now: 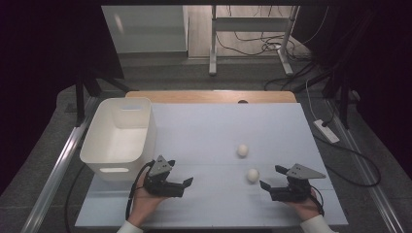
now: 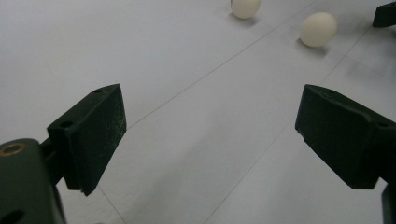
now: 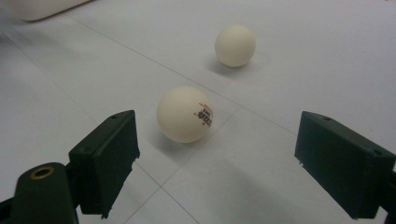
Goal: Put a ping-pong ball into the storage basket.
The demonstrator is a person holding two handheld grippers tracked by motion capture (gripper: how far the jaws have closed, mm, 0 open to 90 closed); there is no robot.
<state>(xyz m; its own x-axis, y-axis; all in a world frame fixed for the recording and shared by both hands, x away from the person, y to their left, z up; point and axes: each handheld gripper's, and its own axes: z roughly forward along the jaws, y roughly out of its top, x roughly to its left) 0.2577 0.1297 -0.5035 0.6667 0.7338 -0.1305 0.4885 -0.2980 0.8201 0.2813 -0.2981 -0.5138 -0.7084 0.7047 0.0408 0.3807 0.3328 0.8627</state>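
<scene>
Right gripper (image 3: 215, 158): you are holding its jaws apart, clamping nothing.
Near ball (image 3: 185, 113): lying just ahead of those jaws, untouched.
Far ball (image 3: 235, 45): resting beyond it.
Left gripper (image 2: 210, 140): jaws gaping, both balls well ahead.

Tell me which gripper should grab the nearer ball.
Right. The right gripper sits open just beside the nearer ball, which lies between its jaws' line in its own view. The left gripper is farther off, beside the bin.
</scene>
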